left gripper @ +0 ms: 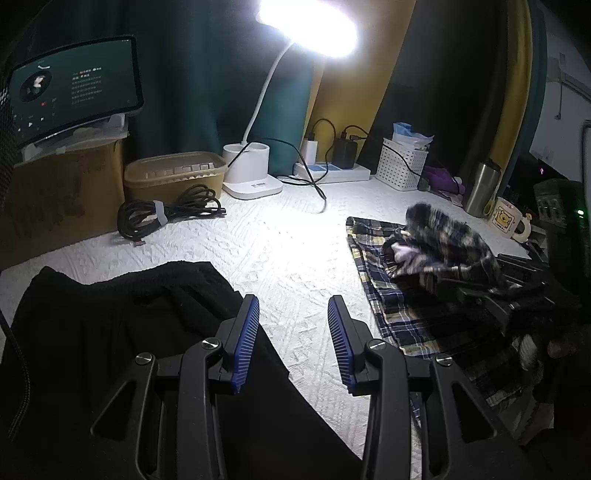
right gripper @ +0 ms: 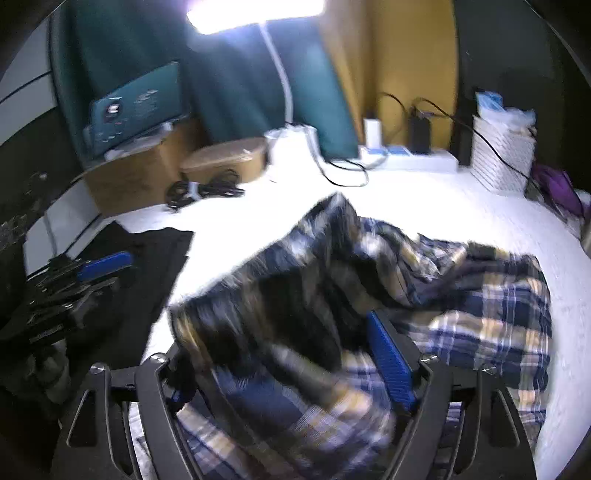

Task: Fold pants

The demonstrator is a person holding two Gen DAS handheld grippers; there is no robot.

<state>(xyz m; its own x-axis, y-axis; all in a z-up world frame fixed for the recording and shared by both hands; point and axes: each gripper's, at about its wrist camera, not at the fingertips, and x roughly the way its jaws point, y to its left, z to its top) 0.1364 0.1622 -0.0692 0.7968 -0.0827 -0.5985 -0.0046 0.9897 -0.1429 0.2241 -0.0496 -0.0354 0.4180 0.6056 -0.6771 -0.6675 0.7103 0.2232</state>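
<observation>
Blue-padded right gripper (right gripper: 291,373): jaws spread, navy-and-yellow plaid cotton pants (right gripper: 424,306) bunched loosely between them, unpinched. Left gripper (left gripper: 293,341): jaws part-open, empty, left of pants. Pants lie on white quilted table (left gripper: 280,240), long axis running toward white desk lamp (left gripper: 255,177). Risk: unheld fold slumping, since nothing pins it.

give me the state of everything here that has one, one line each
plaid pants: bunched, partly folded on the bedspread
black garment: lying flat, untouched
left gripper: open, empty
right gripper: open, plaid cloth between the jaws
desk lamp: on
tablet: screen lit
black cable: coiled, tied
</observation>
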